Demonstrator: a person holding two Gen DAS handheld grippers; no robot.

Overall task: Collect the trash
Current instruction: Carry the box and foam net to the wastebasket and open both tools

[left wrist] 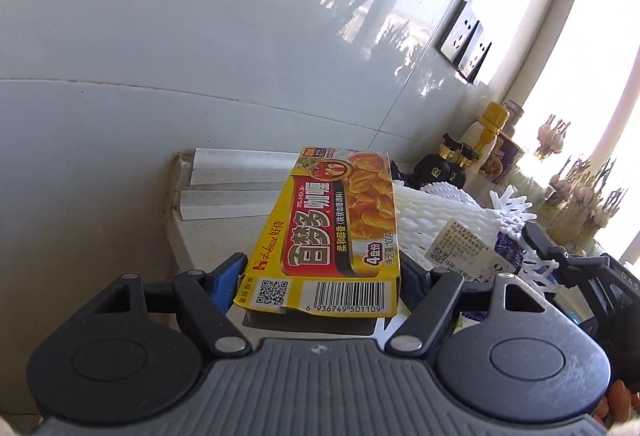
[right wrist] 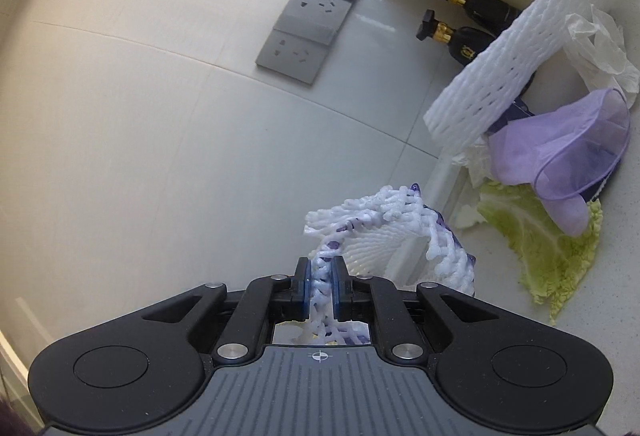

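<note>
Our left gripper [left wrist: 320, 276] clamps a curry box [left wrist: 332, 220]; our right gripper [right wrist: 320, 282] pinches foam netting [right wrist: 384, 232]. A foam sleeve [right wrist: 516, 48], purple glove [right wrist: 560, 156] and cabbage leaf [right wrist: 548, 248] remain uncollected.

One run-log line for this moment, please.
left gripper: shut on curry box | right gripper: shut on foam net | both lifted | cabbage leaf on counter

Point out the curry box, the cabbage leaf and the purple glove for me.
curry box [left wrist: 328, 232]: left wrist view, printed top face.
cabbage leaf [right wrist: 556, 252]: right wrist view, green blade.
purple glove [right wrist: 560, 156]: right wrist view, palm.
</note>
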